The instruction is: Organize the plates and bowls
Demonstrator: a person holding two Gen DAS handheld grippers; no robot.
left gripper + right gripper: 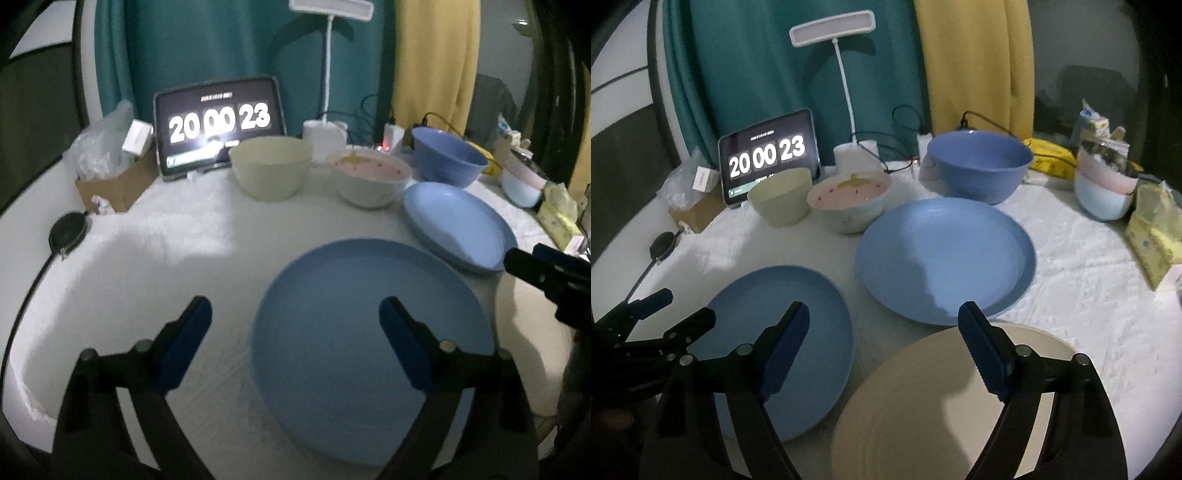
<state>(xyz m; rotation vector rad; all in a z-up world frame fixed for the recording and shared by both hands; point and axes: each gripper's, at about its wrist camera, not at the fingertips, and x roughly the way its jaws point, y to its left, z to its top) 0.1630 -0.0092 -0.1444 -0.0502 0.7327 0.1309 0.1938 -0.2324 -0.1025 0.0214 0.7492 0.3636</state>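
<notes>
In the left wrist view my left gripper [295, 304] stands open just above the table; its right finger is over a light blue plate [369, 350] and its left finger over bare cloth. Nothing is between its pads. My right gripper [884, 310] is open too, hanging over the far edge of a cream plate [923, 406]. A darker blue plate [945, 258] lies beyond it. Behind stand a cream bowl [781, 195], a pink-lined bowl [849, 199] and a blue bowl [979, 166]. The right gripper [524, 254] shows at the left wrist view's right edge.
A tablet clock [219, 125] and a desk lamp [833, 27] stand at the back with cables. A cardboard box [114, 188] sits back left. Stacked pink and pale blue bowls [1104, 188] and a tissue pack [1152, 236] crowd the right side. A black round pouch [68, 230] lies left.
</notes>
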